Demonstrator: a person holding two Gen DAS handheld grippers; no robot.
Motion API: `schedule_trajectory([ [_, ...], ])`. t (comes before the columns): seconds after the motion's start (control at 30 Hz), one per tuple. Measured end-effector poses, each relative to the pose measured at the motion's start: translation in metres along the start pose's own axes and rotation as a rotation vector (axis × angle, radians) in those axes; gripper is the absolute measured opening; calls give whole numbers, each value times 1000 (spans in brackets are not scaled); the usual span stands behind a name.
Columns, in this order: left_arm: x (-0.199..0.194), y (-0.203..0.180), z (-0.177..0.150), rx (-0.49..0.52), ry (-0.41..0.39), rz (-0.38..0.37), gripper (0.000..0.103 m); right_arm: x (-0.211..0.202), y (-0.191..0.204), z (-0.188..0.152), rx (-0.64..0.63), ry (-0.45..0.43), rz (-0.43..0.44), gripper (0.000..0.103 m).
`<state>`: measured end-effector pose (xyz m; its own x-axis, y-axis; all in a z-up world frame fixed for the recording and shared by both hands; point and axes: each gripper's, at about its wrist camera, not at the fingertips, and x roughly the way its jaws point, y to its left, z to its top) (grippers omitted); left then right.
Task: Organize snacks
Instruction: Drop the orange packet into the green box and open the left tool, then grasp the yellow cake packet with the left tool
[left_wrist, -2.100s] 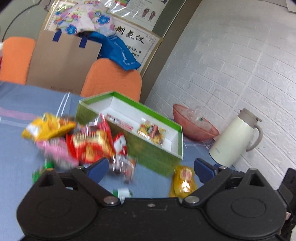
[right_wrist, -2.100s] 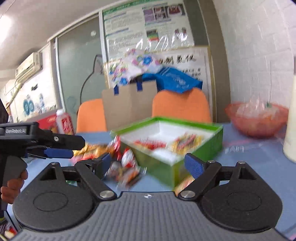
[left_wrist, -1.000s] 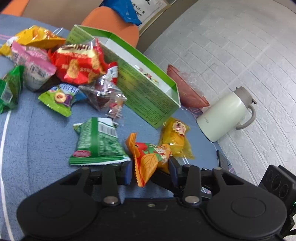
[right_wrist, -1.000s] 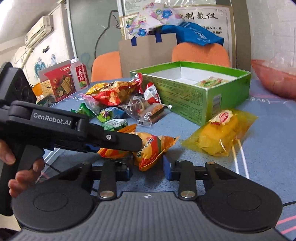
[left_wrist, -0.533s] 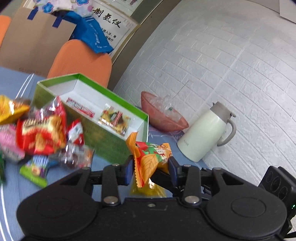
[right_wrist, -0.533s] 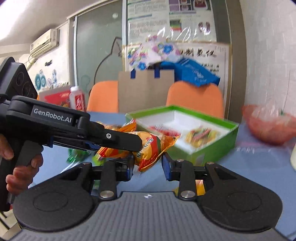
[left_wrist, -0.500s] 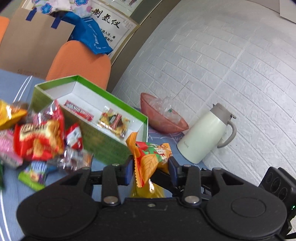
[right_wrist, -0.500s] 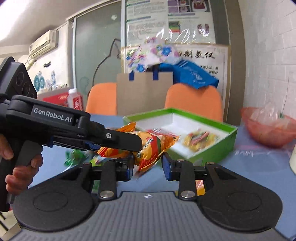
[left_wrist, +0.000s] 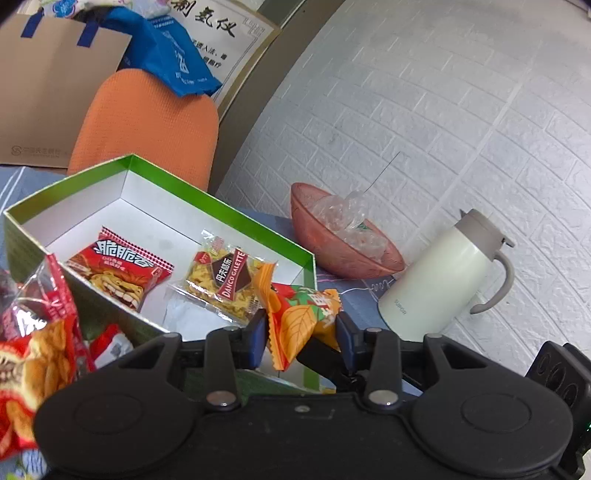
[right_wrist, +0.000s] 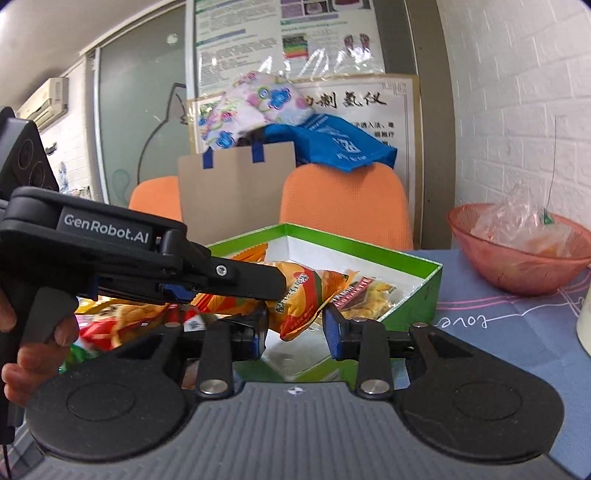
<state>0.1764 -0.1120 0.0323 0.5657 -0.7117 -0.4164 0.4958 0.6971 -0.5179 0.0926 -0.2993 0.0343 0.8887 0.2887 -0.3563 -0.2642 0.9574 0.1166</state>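
My left gripper (left_wrist: 301, 334) is shut on an orange leaf-print snack bag (left_wrist: 297, 317) and holds it above the near right corner of the green box (left_wrist: 207, 195). My right gripper (right_wrist: 295, 326) is shut on the same orange bag (right_wrist: 301, 295) from the other side. The left gripper's body shows at left in the right wrist view (right_wrist: 110, 254). Inside the box lie a red snack packet (left_wrist: 118, 266) and a yellow Danco Galette packet (left_wrist: 225, 277). A pile of loose snacks (left_wrist: 33, 347) lies left of the box.
A pink bowl (left_wrist: 340, 240) holding plastic wrap and a white thermos jug (left_wrist: 439, 280) stand right of the box near the white brick wall. Orange chairs (right_wrist: 343, 203) and a cardboard bag (right_wrist: 236, 192) stand behind the blue tablecloth (right_wrist: 498, 332).
Both grippers closed on the orange bag on the table, lifted it and carried it toward the green box. It now hangs over the box's near corner.
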Motion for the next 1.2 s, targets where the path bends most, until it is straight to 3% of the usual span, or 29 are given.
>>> schedule_trajectory([
  [0.27,24,11,7,17,22,33,66,26,-11,-1,17,31,-4,57],
  [0.33,28,14,6,21,28,60,87,32,-10,-2,7,42,-7,60],
  [0.37,26,14,5,19,29,74,103,34,-8,-3,-13,39,-11,65],
  [0.4,22,14,3,7,20,88,103,33,-6,-3,-40,39,-22,67],
  [0.43,14,14,1,-13,-8,94,103,31,-3,-2,-64,39,-39,77],
  [0.47,4,13,-2,-28,-44,86,103,26,-1,-1,-82,30,-56,97],
  [0.5,-5,11,-4,-34,-68,76,103,19,2,-2,-95,10,-67,103],
  [0.8,-71,-22,-41,13,-117,88,103,-56,15,-18,-83,-84,-65,103],
  [1.0,-81,-24,-76,13,-71,77,103,-75,9,-51,-22,9,-85,103],
  [1.2,-59,-28,-91,28,28,38,103,-78,0,-74,98,89,-104,103],
])
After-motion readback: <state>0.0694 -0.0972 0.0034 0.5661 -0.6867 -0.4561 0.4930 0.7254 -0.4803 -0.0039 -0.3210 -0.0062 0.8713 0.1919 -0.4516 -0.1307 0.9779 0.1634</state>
